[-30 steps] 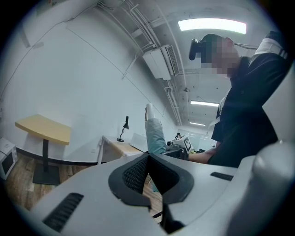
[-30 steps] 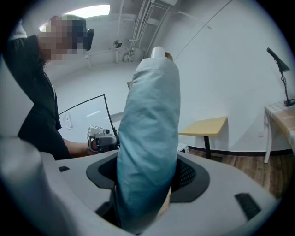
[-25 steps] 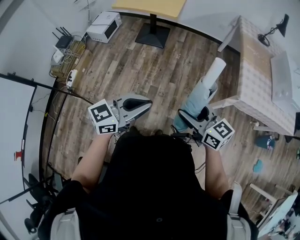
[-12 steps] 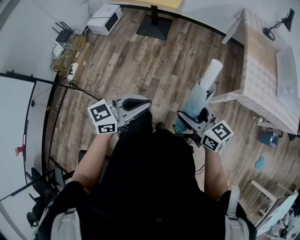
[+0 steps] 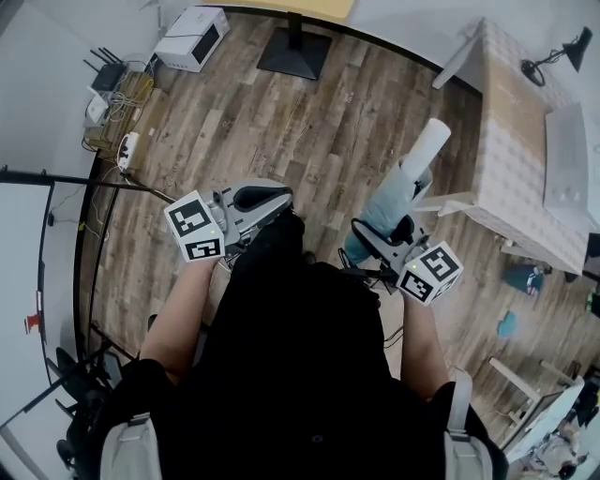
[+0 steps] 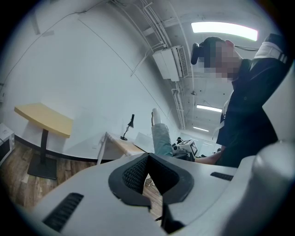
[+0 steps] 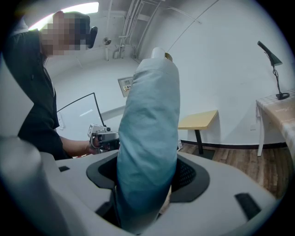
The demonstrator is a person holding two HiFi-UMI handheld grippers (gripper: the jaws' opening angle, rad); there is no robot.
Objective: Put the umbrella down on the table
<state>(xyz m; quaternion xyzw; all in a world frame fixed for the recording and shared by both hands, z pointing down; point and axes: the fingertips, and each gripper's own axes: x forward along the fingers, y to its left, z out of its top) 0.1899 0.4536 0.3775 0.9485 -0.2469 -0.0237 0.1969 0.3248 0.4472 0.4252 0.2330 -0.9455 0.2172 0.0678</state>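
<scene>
A folded light-blue umbrella (image 5: 386, 208) with a white end (image 5: 427, 146) stands in my right gripper (image 5: 367, 231), pointing toward the table with the checked cloth (image 5: 511, 178) at the right. In the right gripper view the umbrella (image 7: 148, 138) fills the space between the jaws of the right gripper (image 7: 147, 182), which is shut on it. My left gripper (image 5: 284, 199) is held out over the wooden floor beside it, shut and empty. In the left gripper view the left gripper (image 6: 148, 157) has its tips together, and the umbrella (image 6: 161, 137) shows beyond them.
A black desk lamp (image 5: 548, 58) and a flat grey item (image 5: 567, 159) sit on the checked table. A yellow pedestal table (image 5: 291, 9) stands at the back, with a white microwave (image 5: 192, 37) and routers with cables (image 5: 112, 89) on the floor at left.
The view has slid a little across the floor as the person moves. Both grippers sit slightly lower left in view. The right gripper still holds the umbrella the same way.
</scene>
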